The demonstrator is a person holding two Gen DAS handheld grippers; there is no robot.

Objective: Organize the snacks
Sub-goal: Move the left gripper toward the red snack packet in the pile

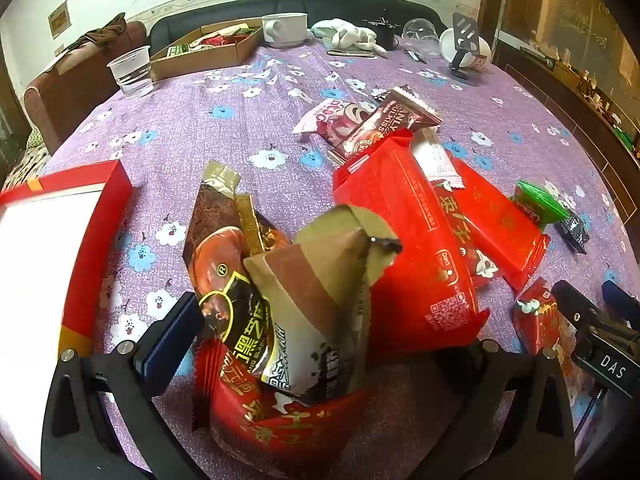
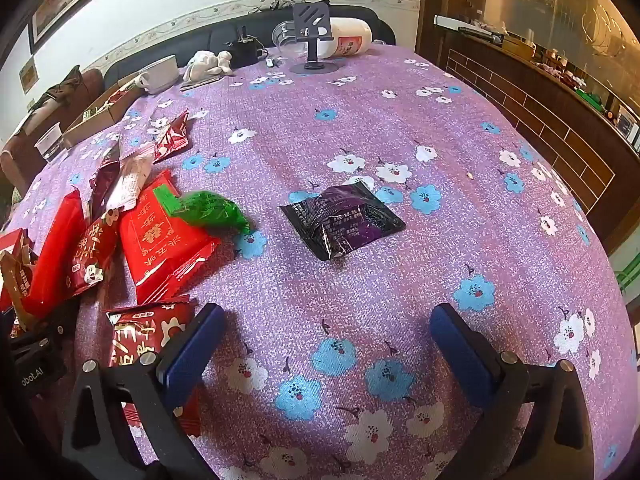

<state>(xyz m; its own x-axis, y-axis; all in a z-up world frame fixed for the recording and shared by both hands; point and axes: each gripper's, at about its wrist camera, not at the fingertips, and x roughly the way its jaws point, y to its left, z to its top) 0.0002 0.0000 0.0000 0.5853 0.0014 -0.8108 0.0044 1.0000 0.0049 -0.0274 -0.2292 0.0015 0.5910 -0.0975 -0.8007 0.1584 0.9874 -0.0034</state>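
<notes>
Purple flowered cloth covers the surface, with a dark sofa behind it at the top of both frames. At lower centre of the left wrist view, the left gripper has its jaws closed on a bundle of snack packets, brown and red ones bunched together. A red gift box sits at the left edge, and a large red packet leans just right of the bundle. In the right wrist view the right gripper hovers with jaws wide apart and nothing between them. A black-purple sachet lies at mid-frame, a green packet to its left.
</notes>
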